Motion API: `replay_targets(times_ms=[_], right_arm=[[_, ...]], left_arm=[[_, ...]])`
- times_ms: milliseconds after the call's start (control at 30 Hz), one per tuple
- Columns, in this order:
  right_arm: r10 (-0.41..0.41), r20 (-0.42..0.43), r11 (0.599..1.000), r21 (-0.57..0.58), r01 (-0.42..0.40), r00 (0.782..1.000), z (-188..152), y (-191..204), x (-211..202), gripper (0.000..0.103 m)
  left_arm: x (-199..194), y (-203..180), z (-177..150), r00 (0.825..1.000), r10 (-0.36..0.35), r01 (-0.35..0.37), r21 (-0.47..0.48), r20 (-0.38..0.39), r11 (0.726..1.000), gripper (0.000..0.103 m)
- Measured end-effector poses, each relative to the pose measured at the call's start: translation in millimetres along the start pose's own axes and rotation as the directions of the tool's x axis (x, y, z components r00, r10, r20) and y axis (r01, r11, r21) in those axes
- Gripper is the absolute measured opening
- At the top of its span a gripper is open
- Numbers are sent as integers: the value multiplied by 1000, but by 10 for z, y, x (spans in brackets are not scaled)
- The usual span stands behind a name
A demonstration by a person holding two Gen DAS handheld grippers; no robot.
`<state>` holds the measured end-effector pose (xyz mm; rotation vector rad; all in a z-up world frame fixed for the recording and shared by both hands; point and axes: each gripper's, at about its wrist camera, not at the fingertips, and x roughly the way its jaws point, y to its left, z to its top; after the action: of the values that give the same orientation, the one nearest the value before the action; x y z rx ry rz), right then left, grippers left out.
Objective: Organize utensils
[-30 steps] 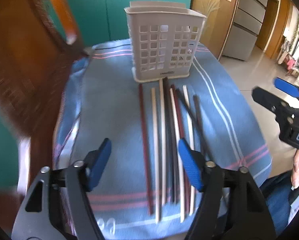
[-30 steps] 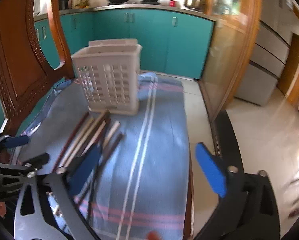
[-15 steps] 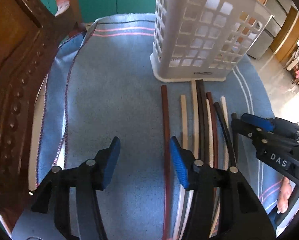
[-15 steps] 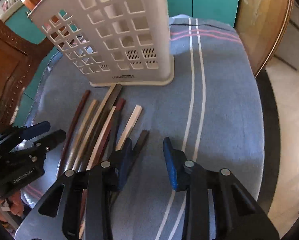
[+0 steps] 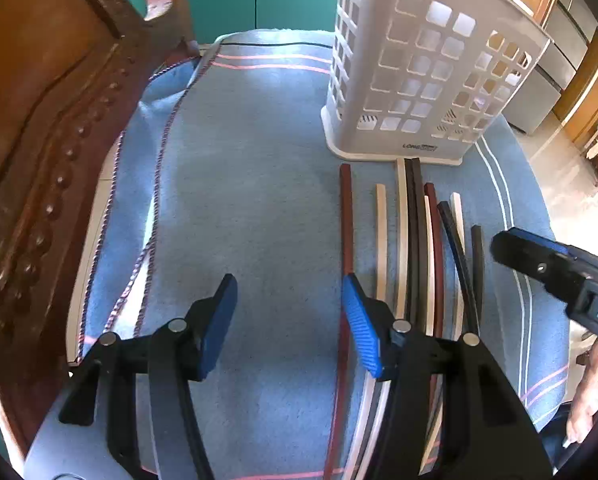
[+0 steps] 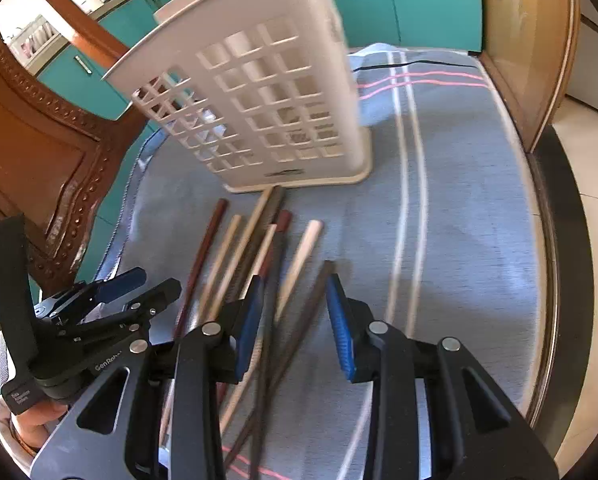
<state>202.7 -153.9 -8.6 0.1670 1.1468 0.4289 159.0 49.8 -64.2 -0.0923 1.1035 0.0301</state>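
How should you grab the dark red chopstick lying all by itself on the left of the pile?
Probably grip the dark red chopstick around its middle, coming straight down from above with a finger on each long side. It lies flat on the blue cloth, thin and straight, and bare cloth on both sides leaves room for the fingers.

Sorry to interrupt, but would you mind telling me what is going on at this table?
A person is sorting chopsticks with a handheld gripper in each hand. They lie in a row on a blue cloth before a white perforated utensil holder. Both grippers hover over them holding nothing: the left gripper by the reddish outermost chopstick, the right gripper over a dark brown one. None is visibly in the holder.
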Motion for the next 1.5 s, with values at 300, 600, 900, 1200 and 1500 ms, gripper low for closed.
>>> replay_targets(times_ms=[300, 600, 900, 1200, 1500], right_arm=[[-76, -56, 995, -73, 72, 996, 31, 290, 398, 34], [-86, -18, 996, -23, 85, 996, 81, 102, 199, 7], [-152, -28, 985, 83, 154, 988, 11, -479, 25, 7], [-196, -18, 979, 54, 197, 980, -4, -317, 132, 13], [-274, -15, 962, -8, 274, 962, -114, -69, 266, 27]], left_arm=[[155, -16, 57, 1000, 18, -18, 1, -13, 1000, 61], [189, -40, 84, 1000, 8, -8, 4, -14, 1000, 64], [331, -154, 159, 999, 31, -31, 11, -32, 999, 67], [464, -311, 328, 998, 65, -64, 16, -20, 998, 74], [621, -275, 564, 997, 79, -79, 1, -24, 997, 84]])
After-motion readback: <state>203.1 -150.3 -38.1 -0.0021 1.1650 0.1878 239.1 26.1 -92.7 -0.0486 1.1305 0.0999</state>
